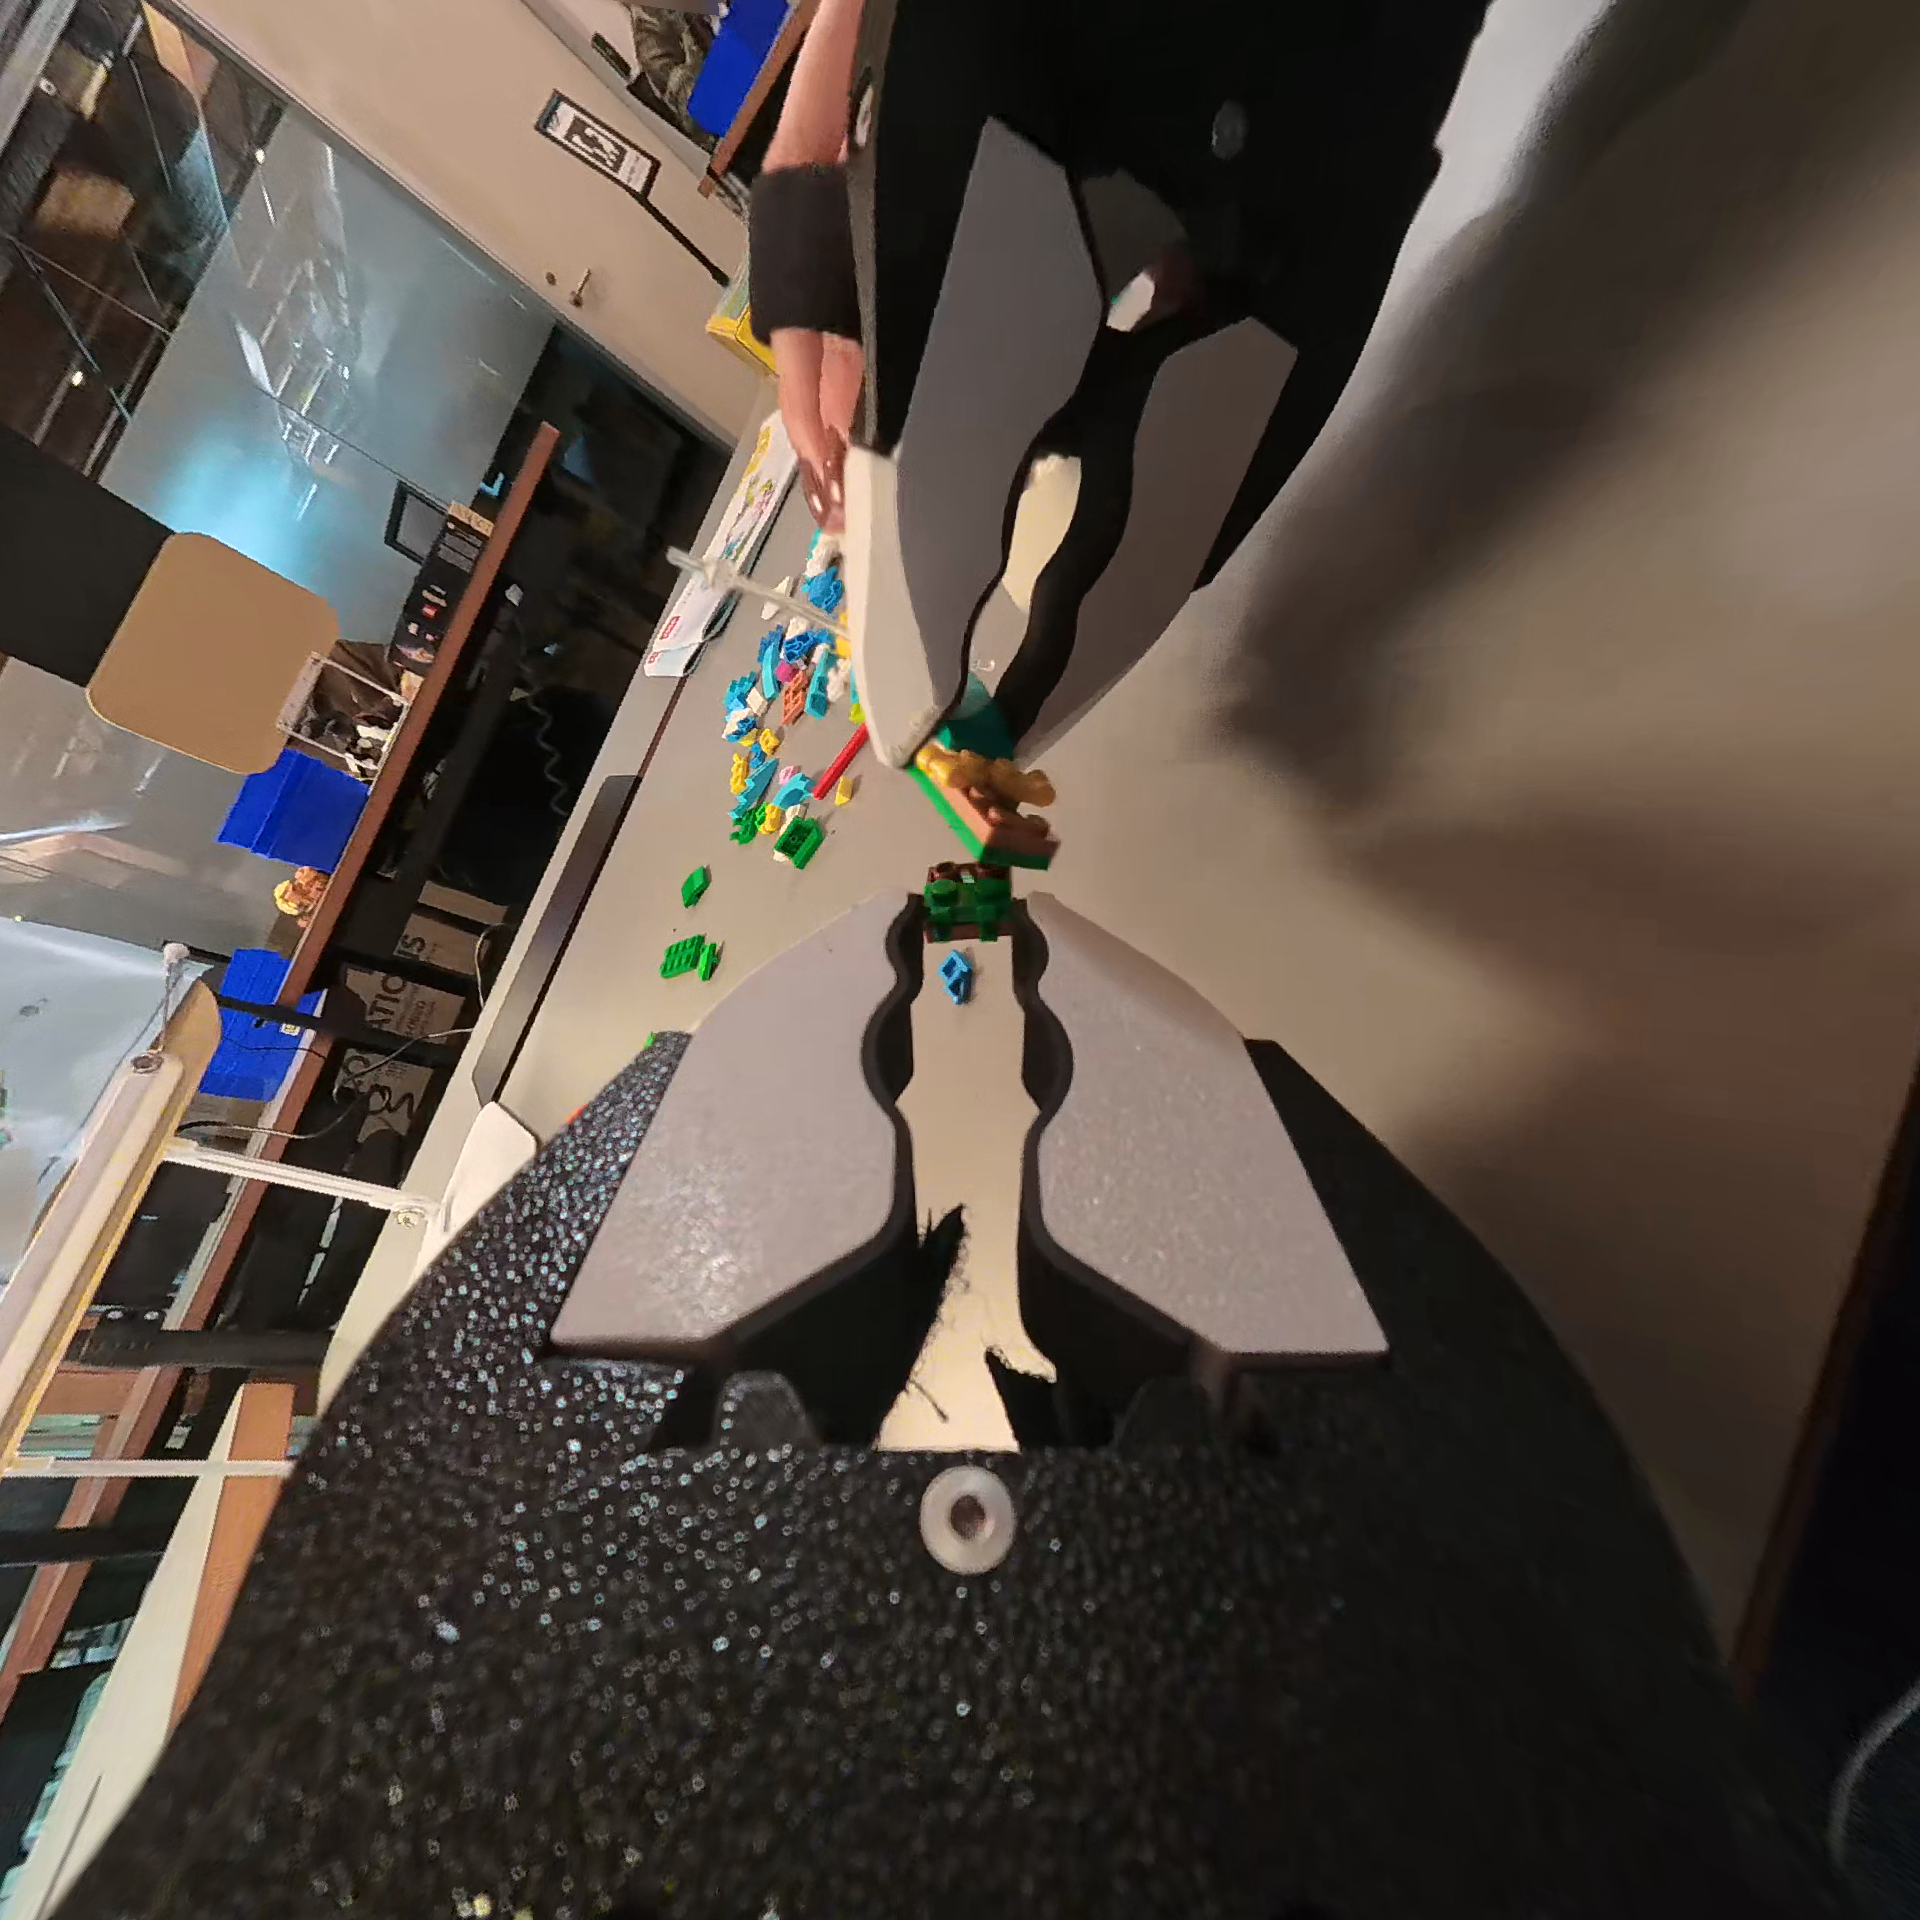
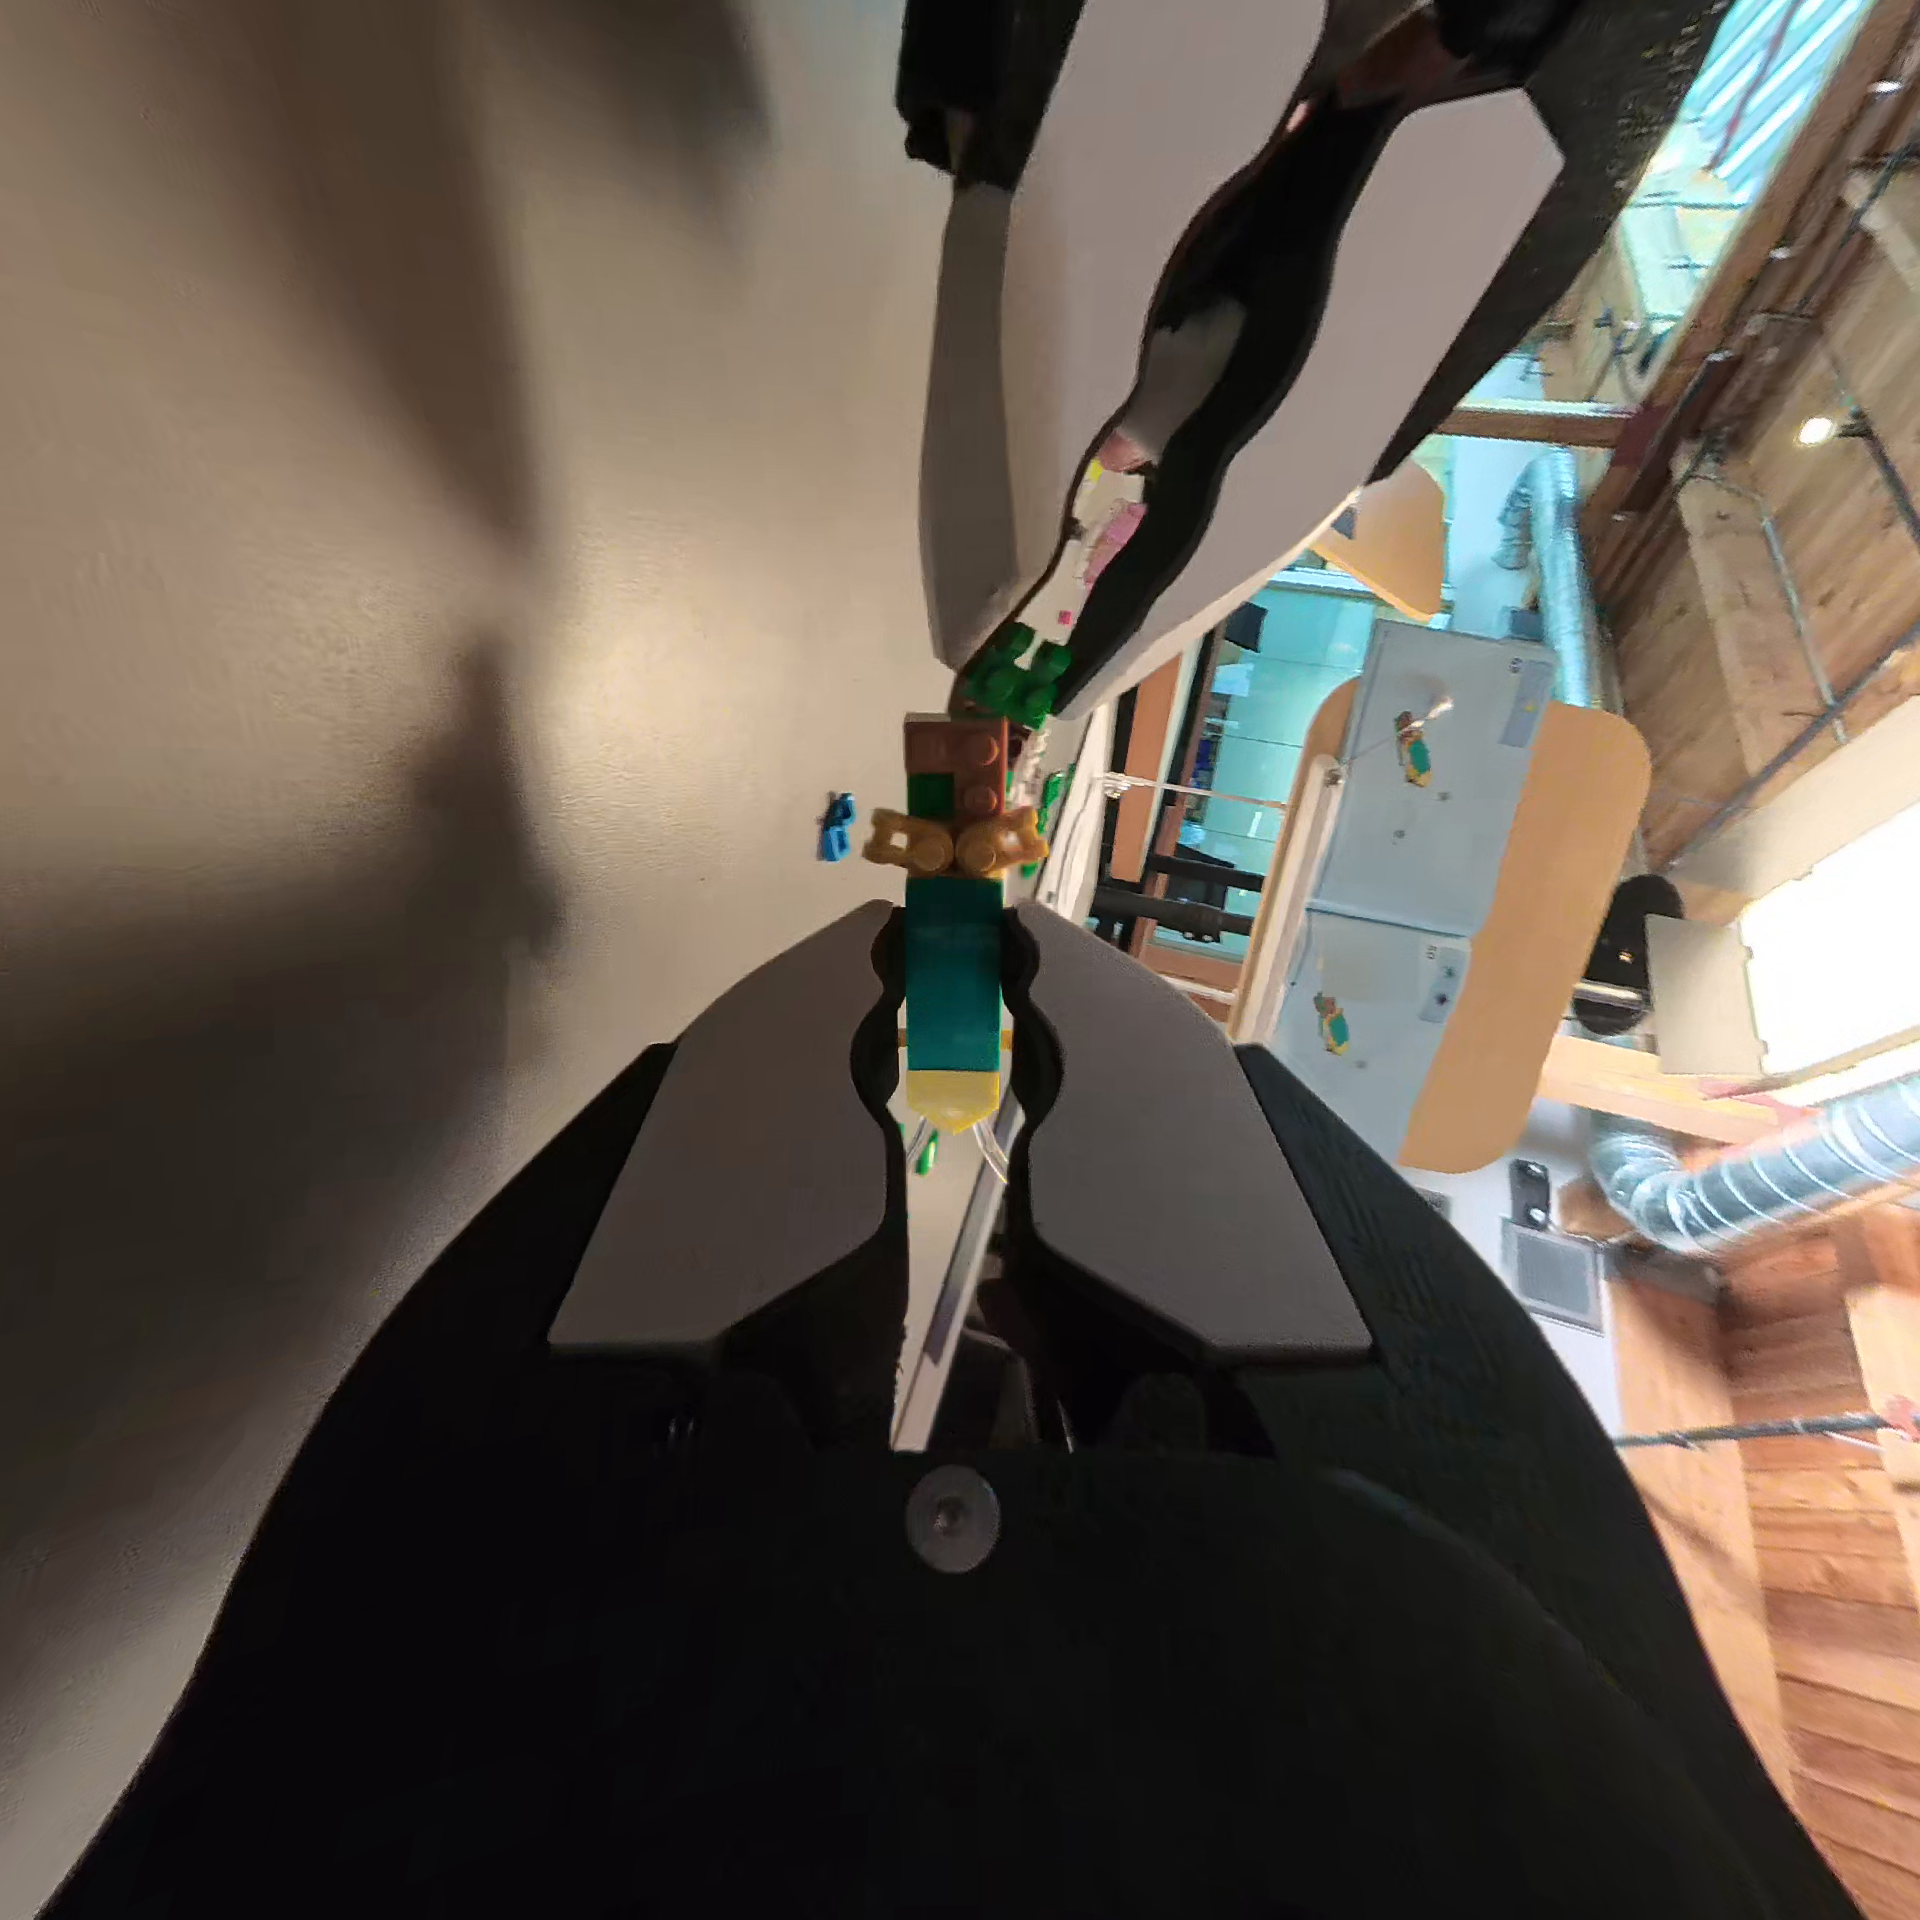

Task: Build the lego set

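Note:
My left gripper (image 1: 966, 914) is shut on a small green and brown piece (image 1: 964, 906) at its fingertips. My right gripper (image 2: 954, 920) is shut on a lego assembly (image 2: 951, 987) of teal, yellow, gold, green and brown parts, which sticks out past its tips. The two grippers face each other tip to tip above the table. In the left wrist view the right gripper (image 1: 961, 732) holds the assembly (image 1: 987, 795) just beyond my green piece. In the right wrist view the left gripper (image 2: 1013, 675) holds the green piece (image 2: 1013, 675) next to the assembly's brown end.
A pile of loose bricks (image 1: 779, 707) in blue, yellow, white and green lies on the grey table (image 1: 1351, 935). Loose green bricks (image 1: 688, 956) and a small blue brick (image 1: 956, 977) lie nearer. An instruction booklet (image 1: 753, 509) lies beyond the pile. A person's hand (image 1: 816, 416) shows by the right gripper. The tips of both grippers are at nearly the same place.

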Demonstrator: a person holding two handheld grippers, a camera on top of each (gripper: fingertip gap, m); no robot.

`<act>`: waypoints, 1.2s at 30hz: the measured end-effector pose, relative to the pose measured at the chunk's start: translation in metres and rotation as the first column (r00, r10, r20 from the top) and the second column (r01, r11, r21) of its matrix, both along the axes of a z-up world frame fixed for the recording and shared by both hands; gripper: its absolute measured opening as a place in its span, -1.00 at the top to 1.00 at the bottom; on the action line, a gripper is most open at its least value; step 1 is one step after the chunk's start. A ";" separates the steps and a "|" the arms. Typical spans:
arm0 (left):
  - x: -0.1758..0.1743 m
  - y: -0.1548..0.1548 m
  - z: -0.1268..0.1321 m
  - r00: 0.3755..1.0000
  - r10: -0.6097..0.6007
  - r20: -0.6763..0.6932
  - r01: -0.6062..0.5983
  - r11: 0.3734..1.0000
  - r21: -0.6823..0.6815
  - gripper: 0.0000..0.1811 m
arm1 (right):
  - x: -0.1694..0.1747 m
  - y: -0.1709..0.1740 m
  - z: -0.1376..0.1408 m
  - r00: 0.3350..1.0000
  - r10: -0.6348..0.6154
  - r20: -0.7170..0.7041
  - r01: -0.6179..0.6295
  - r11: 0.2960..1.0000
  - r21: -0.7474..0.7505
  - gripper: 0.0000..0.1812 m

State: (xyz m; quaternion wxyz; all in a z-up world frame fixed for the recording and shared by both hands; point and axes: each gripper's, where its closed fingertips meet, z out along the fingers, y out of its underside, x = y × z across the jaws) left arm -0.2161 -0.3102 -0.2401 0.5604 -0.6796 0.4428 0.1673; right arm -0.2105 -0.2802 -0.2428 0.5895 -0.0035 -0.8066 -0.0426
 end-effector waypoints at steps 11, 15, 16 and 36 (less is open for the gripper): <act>0.002 -0.005 0.033 0.996 0.005 -0.088 0.020 0.959 0.282 0.83 | -0.001 -0.003 0.031 0.984 -0.002 -0.177 -0.012 0.997 -0.076 0.83; 0.002 -0.007 0.038 0.994 0.010 -0.108 0.026 0.945 0.325 0.83 | -0.002 -0.005 0.037 0.980 0.004 -0.201 -0.021 0.996 -0.085 0.83; 0.002 -0.007 0.039 0.994 0.010 -0.109 0.026 0.945 0.326 0.83 | -0.002 -0.005 0.037 0.979 0.005 -0.203 -0.022 0.996 -0.083 0.83; 0.021 0.018 -0.024 0.713 0.318 0.625 0.149 0.802 -0.578 0.83 | 0.009 0.012 0.094 0.830 0.145 -0.539 0.070 0.931 0.359 0.83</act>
